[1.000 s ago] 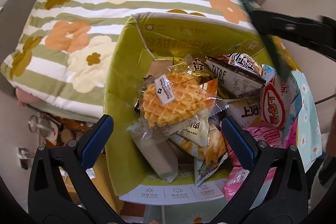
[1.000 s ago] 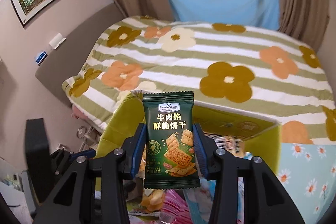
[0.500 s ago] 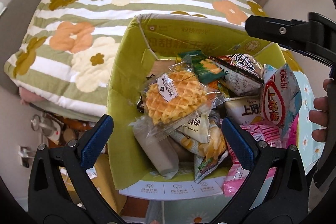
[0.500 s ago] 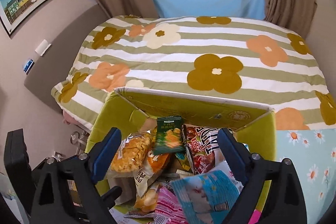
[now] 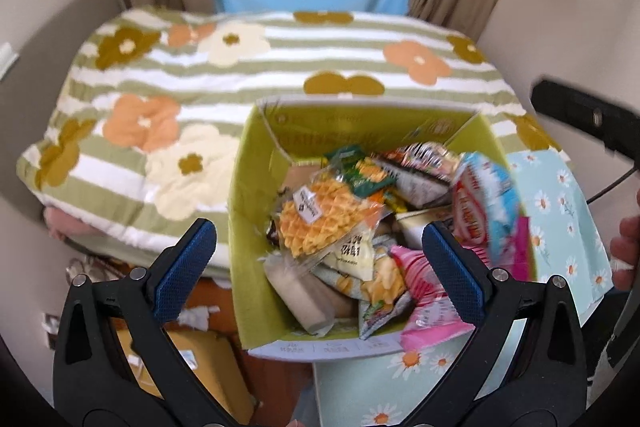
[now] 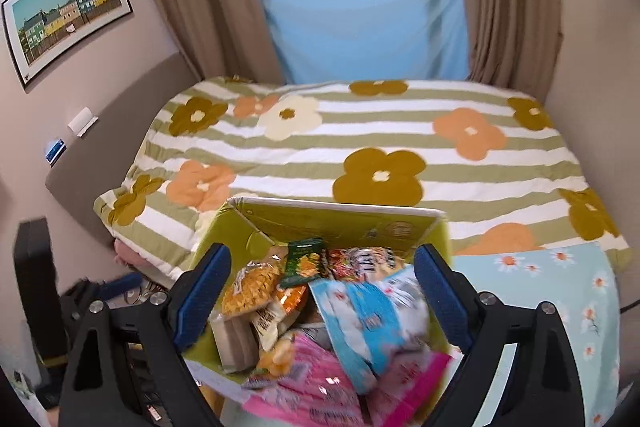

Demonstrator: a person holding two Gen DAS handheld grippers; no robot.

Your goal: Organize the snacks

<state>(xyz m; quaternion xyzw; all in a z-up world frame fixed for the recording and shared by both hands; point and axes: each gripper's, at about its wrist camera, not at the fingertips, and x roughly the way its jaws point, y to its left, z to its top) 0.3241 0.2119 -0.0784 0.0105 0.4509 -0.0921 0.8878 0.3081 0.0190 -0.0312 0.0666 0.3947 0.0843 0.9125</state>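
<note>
A yellow-green cardboard box (image 5: pixel 248 227) (image 6: pixel 400 225) stands full of snack packets. A dark green cracker packet (image 5: pixel 362 171) (image 6: pixel 302 263) lies on top at the back. A waffle in clear wrap (image 5: pixel 320 223) lies in front of it. A blue and red bag (image 5: pixel 486 203) (image 6: pixel 368 311) and a pink bag (image 5: pixel 428 307) (image 6: pixel 316 383) fill the right side. My left gripper (image 5: pixel 320 275) is open and empty above the box's near edge. My right gripper (image 6: pixel 320 301) is open and empty above the box.
A bed with a striped flower quilt (image 5: pixel 200 99) (image 6: pixel 380 155) lies behind the box. A light blue daisy cloth (image 5: pixel 560 211) (image 6: pixel 568 291) covers the surface at the right. Clutter and a brown parcel (image 5: pixel 208 359) lie on the floor at the left.
My right gripper opened and let go of the green cracker packet, which now lies in the box. Both grippers have pulled back and up from the box.
</note>
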